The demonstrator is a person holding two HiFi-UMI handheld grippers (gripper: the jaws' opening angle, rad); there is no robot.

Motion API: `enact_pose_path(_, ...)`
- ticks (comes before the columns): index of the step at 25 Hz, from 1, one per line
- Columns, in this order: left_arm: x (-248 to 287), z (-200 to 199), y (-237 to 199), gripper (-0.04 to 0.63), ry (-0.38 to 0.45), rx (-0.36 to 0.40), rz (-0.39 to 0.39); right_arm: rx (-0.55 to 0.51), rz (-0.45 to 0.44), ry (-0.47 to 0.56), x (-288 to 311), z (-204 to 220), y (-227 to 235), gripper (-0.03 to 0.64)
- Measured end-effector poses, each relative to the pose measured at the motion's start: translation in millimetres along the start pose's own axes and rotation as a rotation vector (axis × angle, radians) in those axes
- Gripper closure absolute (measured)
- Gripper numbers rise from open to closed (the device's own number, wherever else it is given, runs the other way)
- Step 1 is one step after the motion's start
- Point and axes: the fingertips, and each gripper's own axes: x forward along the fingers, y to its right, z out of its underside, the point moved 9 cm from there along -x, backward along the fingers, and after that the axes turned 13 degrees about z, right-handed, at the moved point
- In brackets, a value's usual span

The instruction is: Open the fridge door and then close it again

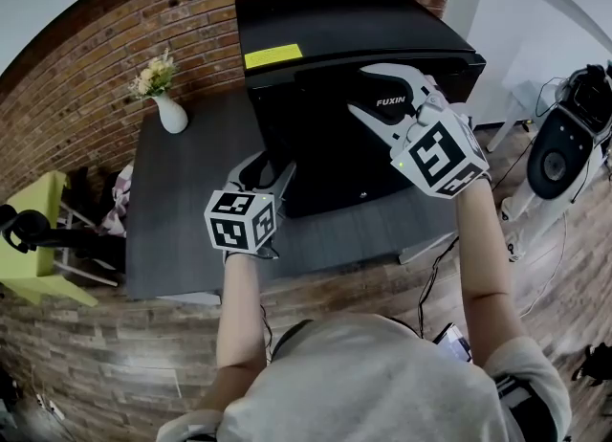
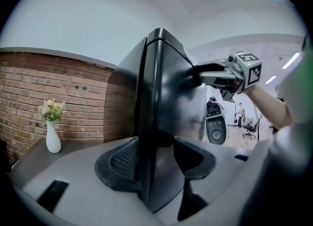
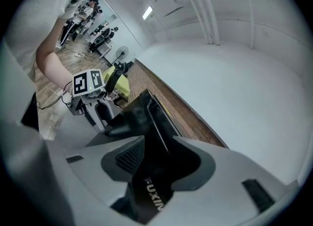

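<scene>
Fridge door (image 1: 335, 163), the black front of the small fridge (image 1: 335, 24) on the dark worktop (image 1: 182, 210), is clamped at two places. My left hand-held gripper (image 1: 273, 167) has its jaws closed on the door's left edge, and my right hand-held gripper (image 1: 368, 91) has its jaws part-way closed on the top edge by the FUXIN lettering. Further out, a white vase of flowers (image 1: 170, 110) stands on the worktop by the brick wall (image 1: 96, 38).
</scene>
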Motion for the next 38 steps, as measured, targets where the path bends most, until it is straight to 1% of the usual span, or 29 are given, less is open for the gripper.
enact_pose_path(5, -2, 0, -4, 0.387, -0.022, 0.011, 0.039, -0.022, -0.029, -0.024, 0, -1, 2, 0.454)
enact_pose_path(7, -3, -1, -4, 0.391, -0.029, 0.013, 0.044, -0.022, -0.039, -0.031, 0, -3, 3, 0.459)
enact_pose_path(15, -4, -1, -1, 0.396, -0.029, 0.019, 0.029, -0.026, -0.038, -0.044, -1, -5, 3, 0.465)
enact_pose_path(20, -5, 0, 1, 0.397, -0.007, -0.005, 0.022, -0.028, -0.024, -0.05, -3, -5, 3, 0.465)
enact_pose_path(26, -6, 0, 3, 0.397, -0.003, -0.009, -0.001, -0.027, -0.012, -0.049, -4, -6, 1, 0.466)
enact_pose_path(31, -6, 1, 6, 0.399, 0.008, -0.029, -0.015, -0.02, -0.005, -0.049, -4, -5, 0, 0.466)
enact_pose_path(35, -15, 3, 15, 0.403, 0.01, -0.035, 0.015, -0.003, -0.025, -0.037, -14, -7, 0, 0.465)
enact_pose_path(38, -22, 5, 22, 0.41, 0.021, -0.047, 0.029, 0.006, -0.021, -0.023, -21, -9, -1, 0.463)
